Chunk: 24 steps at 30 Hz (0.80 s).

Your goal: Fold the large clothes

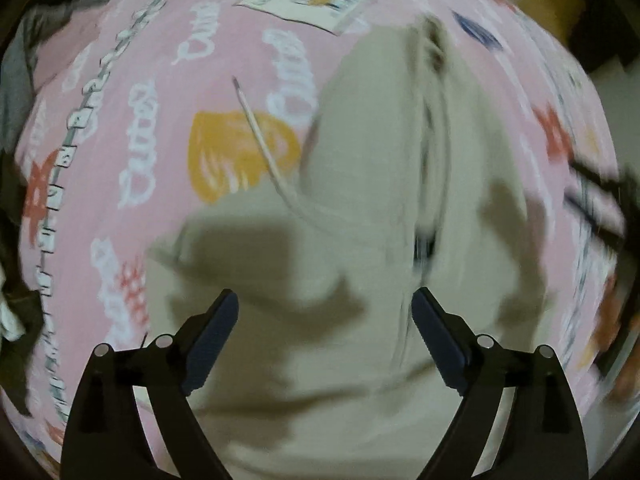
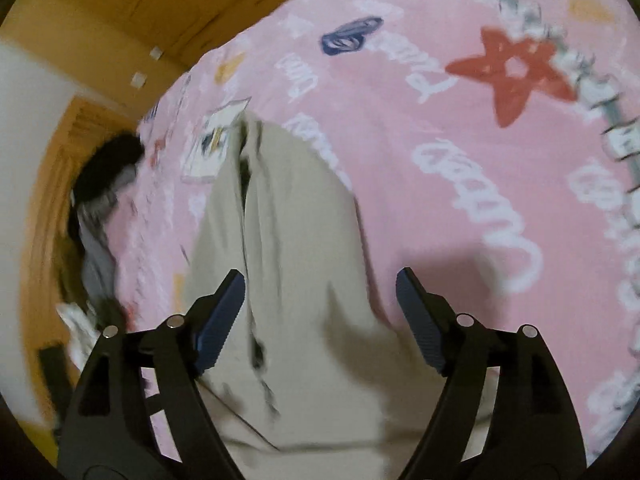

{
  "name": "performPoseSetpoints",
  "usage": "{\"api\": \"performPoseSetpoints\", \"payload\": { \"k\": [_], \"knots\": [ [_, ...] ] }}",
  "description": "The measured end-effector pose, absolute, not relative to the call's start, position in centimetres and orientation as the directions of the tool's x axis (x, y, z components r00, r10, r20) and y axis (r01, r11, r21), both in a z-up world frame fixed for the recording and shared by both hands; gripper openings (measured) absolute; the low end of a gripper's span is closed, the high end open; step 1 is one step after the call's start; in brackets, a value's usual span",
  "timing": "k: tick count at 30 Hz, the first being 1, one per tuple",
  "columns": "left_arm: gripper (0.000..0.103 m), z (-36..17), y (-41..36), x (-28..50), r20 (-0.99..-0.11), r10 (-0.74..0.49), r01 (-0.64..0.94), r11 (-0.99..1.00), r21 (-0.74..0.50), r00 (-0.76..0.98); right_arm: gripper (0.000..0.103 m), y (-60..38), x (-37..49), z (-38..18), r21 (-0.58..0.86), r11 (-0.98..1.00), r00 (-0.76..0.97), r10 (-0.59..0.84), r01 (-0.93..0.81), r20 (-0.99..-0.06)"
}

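A large beige garment (image 1: 368, 208) with a zipper and a white drawstring (image 1: 260, 140) lies spread on a pink patterned bedsheet (image 1: 140, 80). My left gripper (image 1: 325, 300) is open and empty, hovering just above the garment's lower part. In the right wrist view the same beige garment (image 2: 296, 240) runs away from me along the pink sheet (image 2: 460, 160). My right gripper (image 2: 320, 284) is open and empty above the garment's near end, its right finger over the sheet. Both views are motion-blurred.
Dark and grey clothes (image 1: 24, 72) lie piled at the sheet's left edge. In the right wrist view a dark and grey clothing pile (image 2: 100, 200) sits beyond the bed's left edge, with wooden furniture (image 2: 120, 8) behind.
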<state>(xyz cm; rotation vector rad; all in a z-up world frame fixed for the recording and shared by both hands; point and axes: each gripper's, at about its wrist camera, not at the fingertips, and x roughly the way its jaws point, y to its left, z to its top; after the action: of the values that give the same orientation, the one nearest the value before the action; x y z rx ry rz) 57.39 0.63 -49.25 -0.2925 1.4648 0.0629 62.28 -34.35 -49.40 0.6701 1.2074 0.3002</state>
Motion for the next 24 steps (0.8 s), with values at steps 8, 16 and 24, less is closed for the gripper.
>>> {"api": "performPoseSetpoints", "payload": {
  "k": [8,16,24],
  "knots": [
    [0.085,-53.7,4.6,66.4,-0.976,-0.196,-0.468,0.856,-0.218,0.096,0.081,-33.9,68.7,-53.3,0.668,0.726,0.302,0.607,0.165,-0.735],
    [0.06,-57.9,4.7,68.5,-0.959,-0.257,-0.627,0.73,-0.273,0.118,0.083,-30.7,71.1,-55.6,0.573,0.813,0.252,0.535,0.107,-0.806],
    [0.015,-59.8,2.9,70.8,-0.959,-0.268,-0.58,0.769,-0.268,0.087,0.047,-25.8,72.2,-56.2,0.495,0.869,0.278,0.475,0.002,-0.835]
  ]
}}
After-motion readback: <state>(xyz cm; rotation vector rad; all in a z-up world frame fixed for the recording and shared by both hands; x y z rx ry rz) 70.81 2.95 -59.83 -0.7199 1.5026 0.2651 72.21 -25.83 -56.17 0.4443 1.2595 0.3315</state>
